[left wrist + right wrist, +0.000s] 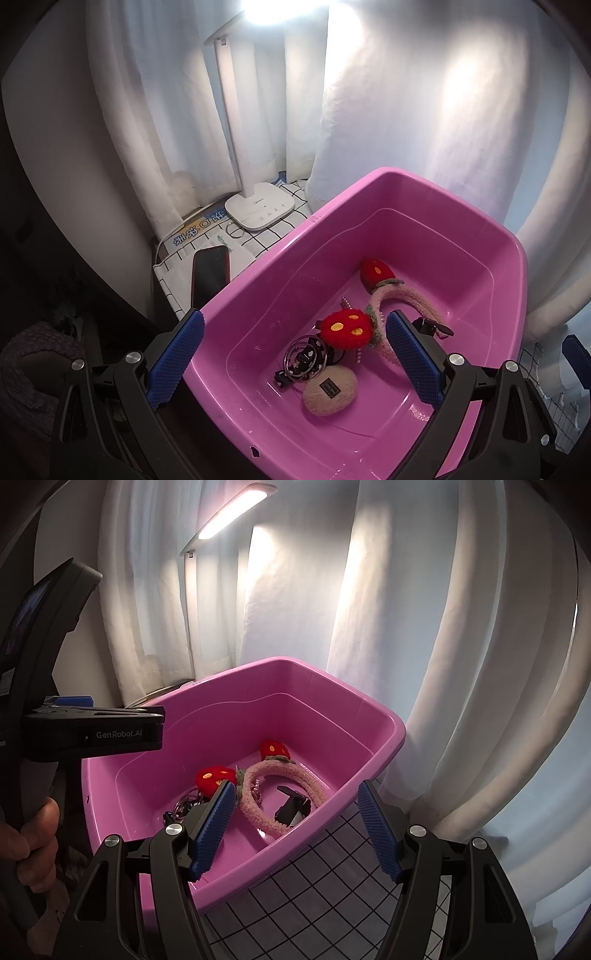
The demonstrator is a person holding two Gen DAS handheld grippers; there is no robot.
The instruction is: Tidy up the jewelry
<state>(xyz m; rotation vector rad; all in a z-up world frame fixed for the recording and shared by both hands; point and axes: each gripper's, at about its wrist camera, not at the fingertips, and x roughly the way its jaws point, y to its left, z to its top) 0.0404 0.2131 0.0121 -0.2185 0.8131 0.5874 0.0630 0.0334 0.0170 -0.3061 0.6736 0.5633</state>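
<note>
My only light source is the white slim-armed desk lamp (pixel 240 122); its head blows out to pure glare at the top of the left wrist view. It throws bright patches on the white pleated curtain (pixel 388 609). The glossy pink plastic tub (pixel 332 686) shows wet-looking highlights. Both views bow heavily and fall to black at the corners.

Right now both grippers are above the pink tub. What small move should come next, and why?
Probably lower the left gripper a little toward the strawberry. Both grippers are open and hold nothing, and the left one already hangs over the pile in the tub, with the strawberry between its fingers in view. The right gripper sits over the tub's near rim, farther from the items.
</note>
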